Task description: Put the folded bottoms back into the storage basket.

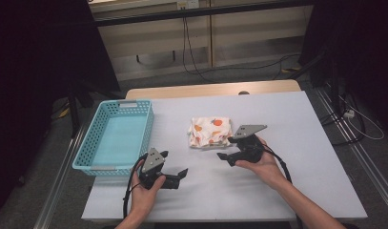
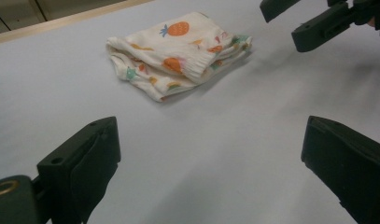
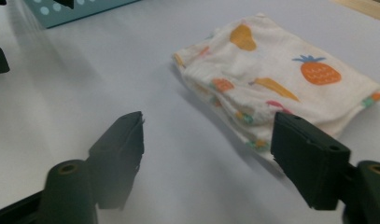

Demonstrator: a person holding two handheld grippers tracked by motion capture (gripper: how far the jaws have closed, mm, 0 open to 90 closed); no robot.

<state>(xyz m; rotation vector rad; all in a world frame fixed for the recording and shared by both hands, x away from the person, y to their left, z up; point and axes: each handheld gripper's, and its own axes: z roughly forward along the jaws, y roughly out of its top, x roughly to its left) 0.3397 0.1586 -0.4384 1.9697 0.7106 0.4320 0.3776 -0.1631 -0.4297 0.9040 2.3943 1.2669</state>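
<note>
A folded white cloth printed with orange fruit lies near the middle of the pale table. My right gripper is just in front of the cloth's near right corner, jaws apart and nothing between them. In the right gripper view the cloth lies just beyond the jaws, its near edge behind the right jaw. My left gripper stands open near the front of the table, well short of the cloth. In the left gripper view the cloth is farther off, and the right gripper is at the top right.
A light blue plastic basket stands at the table's left side, with nothing in it; a corner of the basket is at the top left of the right gripper view. Cables and dark stands surround the table on the floor.
</note>
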